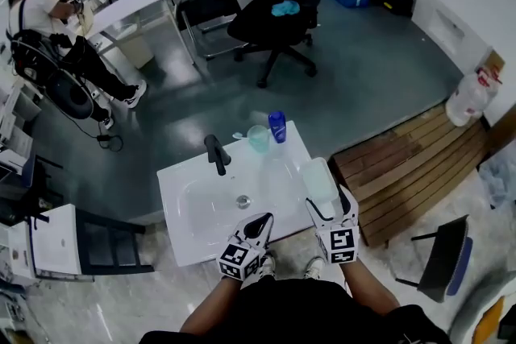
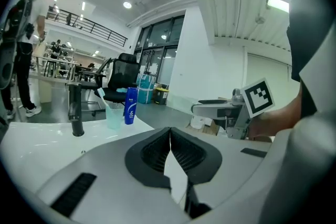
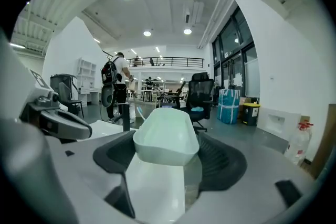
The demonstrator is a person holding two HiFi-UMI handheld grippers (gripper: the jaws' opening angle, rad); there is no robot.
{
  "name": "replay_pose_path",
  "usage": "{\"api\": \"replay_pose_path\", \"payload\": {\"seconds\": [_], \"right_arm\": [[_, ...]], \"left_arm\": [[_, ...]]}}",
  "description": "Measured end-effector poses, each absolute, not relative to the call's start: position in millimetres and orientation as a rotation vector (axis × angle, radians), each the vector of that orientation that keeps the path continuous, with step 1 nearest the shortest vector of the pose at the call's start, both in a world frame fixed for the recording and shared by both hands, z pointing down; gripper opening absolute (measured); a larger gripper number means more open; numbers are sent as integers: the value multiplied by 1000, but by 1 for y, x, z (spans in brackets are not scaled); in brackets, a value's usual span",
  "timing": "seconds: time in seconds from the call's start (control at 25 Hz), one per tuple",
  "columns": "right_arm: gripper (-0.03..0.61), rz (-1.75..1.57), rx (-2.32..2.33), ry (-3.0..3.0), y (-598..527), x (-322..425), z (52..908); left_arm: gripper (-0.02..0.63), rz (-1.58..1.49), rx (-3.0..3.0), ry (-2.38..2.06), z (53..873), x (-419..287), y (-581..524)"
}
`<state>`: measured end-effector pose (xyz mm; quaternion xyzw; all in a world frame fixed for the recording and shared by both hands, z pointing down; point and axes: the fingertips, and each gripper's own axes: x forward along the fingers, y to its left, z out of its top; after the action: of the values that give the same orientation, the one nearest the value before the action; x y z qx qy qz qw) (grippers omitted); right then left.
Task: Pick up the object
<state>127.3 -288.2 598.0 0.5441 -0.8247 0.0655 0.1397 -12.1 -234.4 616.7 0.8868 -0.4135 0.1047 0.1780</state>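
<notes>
A pale green oval dish [image 3: 165, 136] sits between the jaws of my right gripper [image 3: 167, 165], which is shut on it. In the head view the dish [image 1: 318, 177] is over the right edge of the white washbasin [image 1: 187, 234], with the right gripper [image 1: 330, 204] just behind it. My left gripper [image 1: 260, 223] hovers at the basin's front edge. Its jaws [image 2: 169, 140] are shut together with nothing between them.
On the basin stand a black tap [image 1: 216, 154], a clear cup with a toothbrush [image 1: 258, 138] and a blue bottle [image 1: 277, 126]. A wooden platform [image 1: 411, 165] lies to the right. A black office chair [image 1: 274, 4] and a seated person [image 1: 56, 44] are farther back.
</notes>
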Motion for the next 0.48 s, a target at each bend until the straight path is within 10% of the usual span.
{"api": "replay_pose_path", "payload": {"seconds": [0.48], "right_arm": [[383,60,1661,-2409,-296,127,534]], "left_arm": [[21,179,2603,-1188,580,-6,-266]]}}
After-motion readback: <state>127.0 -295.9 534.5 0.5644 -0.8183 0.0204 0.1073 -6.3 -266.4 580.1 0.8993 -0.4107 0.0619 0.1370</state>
